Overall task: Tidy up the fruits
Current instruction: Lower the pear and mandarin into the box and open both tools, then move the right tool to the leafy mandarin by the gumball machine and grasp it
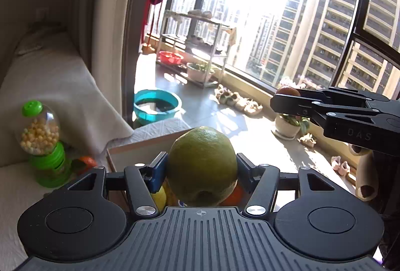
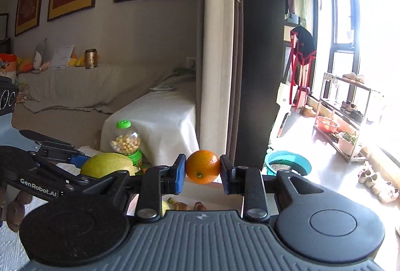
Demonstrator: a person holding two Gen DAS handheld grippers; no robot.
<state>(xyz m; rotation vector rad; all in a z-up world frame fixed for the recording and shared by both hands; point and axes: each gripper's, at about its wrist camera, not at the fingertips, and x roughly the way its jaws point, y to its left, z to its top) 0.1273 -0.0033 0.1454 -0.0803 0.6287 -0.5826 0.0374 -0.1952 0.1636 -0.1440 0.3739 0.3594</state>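
Fruit is in both hands, lifted clear above a shallow cardboard tray (image 1: 130,149) whose pale rim shows just under the left fingers. The left gripper (image 1: 202,167) has its fingers spread wide and clamped on a large green citrus (image 1: 202,166), which fills the gap completely, its stem dimple turned back toward the camera at about 6 o'clock. The right gripper (image 2: 203,167) is pinched on a small orange (image 2: 203,166), one pad on each side, navel facing the lens.

In the left wrist view the right gripper comes in at 3 o'clock, level with the far window sill and well apart from the green citrus. In the right wrist view that citrus sits at 9 o'clock, slightly lower than the orange.

Below the left fingers a yellow fruit (image 1: 158,197) and another orange one (image 1: 233,194) peek out of the tray, so I judge the drop spots lie straight down, toward 6 o'clock. The left hand looks the nearer to it. A candy dispenser (image 1: 41,143) stands off at 9 o'clock, clear of either path.
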